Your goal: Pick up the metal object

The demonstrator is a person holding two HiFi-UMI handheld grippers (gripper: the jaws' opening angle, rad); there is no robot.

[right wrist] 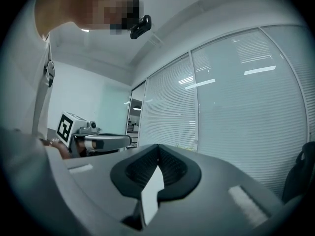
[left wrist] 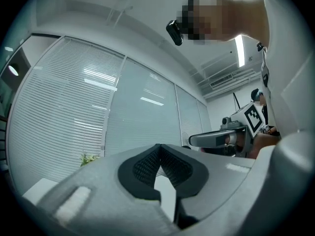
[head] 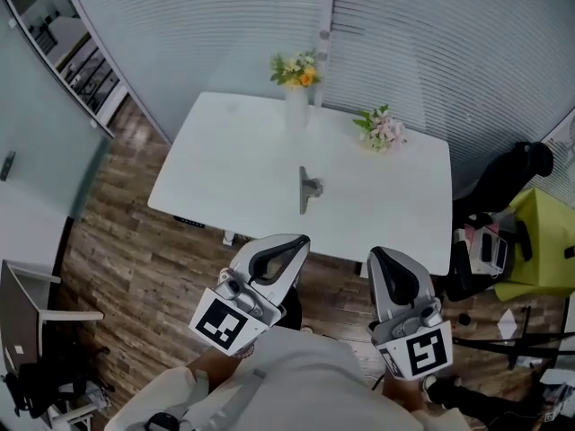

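Note:
The metal object [head: 309, 189], a slim grey bar with a small side lug, lies alone near the middle of the white table [head: 225, 169]. Both grippers hover short of the table's near edge, close to the person's body, well apart from the object. My left gripper [head: 295, 242] points up toward the table, its jaws shut with nothing between them; its black pads [left wrist: 147, 163] meet at the tip. My right gripper [head: 383, 259] is likewise shut and empty, with its pads [right wrist: 172, 168] touching. Neither gripper view shows the metal object.
A white vase of yellow flowers [head: 296, 72] stands at the table's far edge, a pink bunch [head: 381, 128] to its right. A black chair [head: 503, 182] and a yellow-green seat [head: 539, 241] stand at the right. Blinds line the far wall.

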